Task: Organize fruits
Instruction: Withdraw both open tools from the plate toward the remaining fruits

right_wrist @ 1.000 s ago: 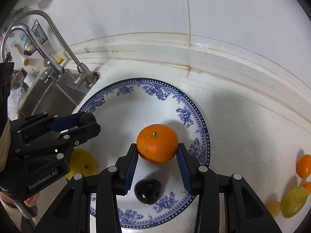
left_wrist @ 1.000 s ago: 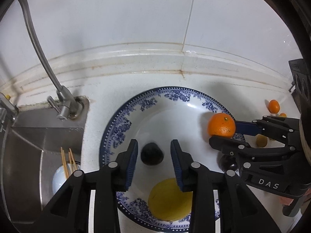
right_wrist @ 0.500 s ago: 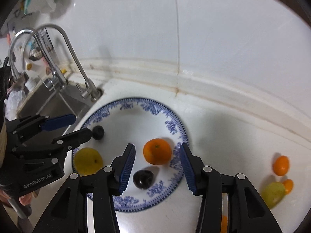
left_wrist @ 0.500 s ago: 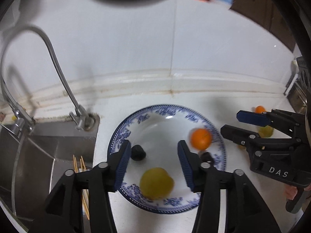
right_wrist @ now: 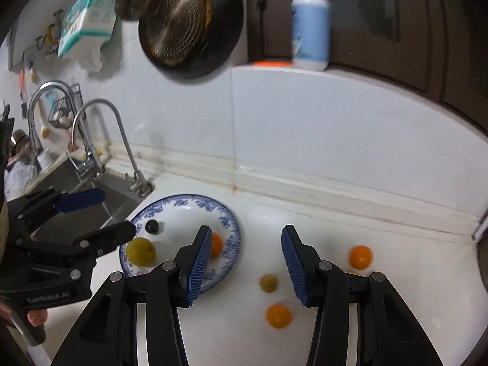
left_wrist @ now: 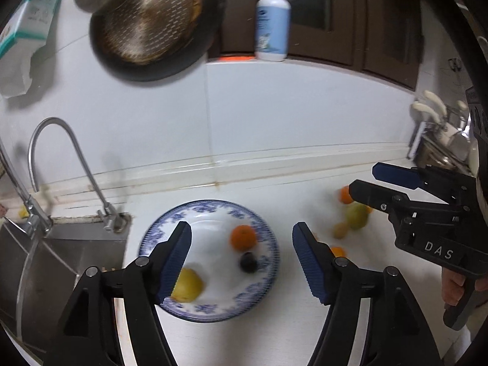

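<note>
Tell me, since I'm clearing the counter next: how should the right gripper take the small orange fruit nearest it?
Grip the small orange fruit across its middle, coming straight down from above. It is round and sits alone on the counter, so the open right gripper can close on either side.

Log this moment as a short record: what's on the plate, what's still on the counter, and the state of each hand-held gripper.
plate: blue-patterned, beside the sink
on plate: orange, dark plum, yellow fruit
on counter: small oranges, small green fruit
left hand-held gripper: open, empty, above the plate
right hand-held gripper: open, empty, above the counter
</note>
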`<state>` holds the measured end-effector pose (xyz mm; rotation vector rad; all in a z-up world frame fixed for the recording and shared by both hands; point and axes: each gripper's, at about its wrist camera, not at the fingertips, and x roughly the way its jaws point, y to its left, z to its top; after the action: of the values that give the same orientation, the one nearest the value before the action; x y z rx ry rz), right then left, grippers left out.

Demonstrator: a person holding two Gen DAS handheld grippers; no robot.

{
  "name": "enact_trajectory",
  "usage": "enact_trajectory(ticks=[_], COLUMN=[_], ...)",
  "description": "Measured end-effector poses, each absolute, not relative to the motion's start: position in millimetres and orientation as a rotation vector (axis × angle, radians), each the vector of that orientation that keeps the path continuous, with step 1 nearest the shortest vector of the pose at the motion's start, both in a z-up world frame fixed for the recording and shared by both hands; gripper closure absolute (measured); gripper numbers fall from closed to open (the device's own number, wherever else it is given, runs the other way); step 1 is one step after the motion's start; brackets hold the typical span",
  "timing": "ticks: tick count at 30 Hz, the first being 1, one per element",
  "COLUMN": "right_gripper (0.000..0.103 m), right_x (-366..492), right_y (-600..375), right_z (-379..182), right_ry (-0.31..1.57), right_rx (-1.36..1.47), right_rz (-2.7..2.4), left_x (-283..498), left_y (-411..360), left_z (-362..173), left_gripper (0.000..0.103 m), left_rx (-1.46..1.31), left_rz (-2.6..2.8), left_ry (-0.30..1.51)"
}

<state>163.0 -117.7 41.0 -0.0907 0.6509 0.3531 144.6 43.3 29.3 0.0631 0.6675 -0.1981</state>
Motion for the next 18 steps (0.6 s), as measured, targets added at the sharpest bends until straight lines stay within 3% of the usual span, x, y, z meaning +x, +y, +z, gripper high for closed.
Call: enact_trajectory(ticks=[18], right_gripper=[0.055], right_x=[112.9], right_y=[-208.8], right_z=[34.0], right_ry=[0.631], right_rx=[-0.052], right_rz=[0.214], left_x=[123.4], left_y=[-33.7], left_z=[15.8], left_gripper=[0.03], left_rx=[0.074], left_rz=[-0.312], left_ry=[0.694])
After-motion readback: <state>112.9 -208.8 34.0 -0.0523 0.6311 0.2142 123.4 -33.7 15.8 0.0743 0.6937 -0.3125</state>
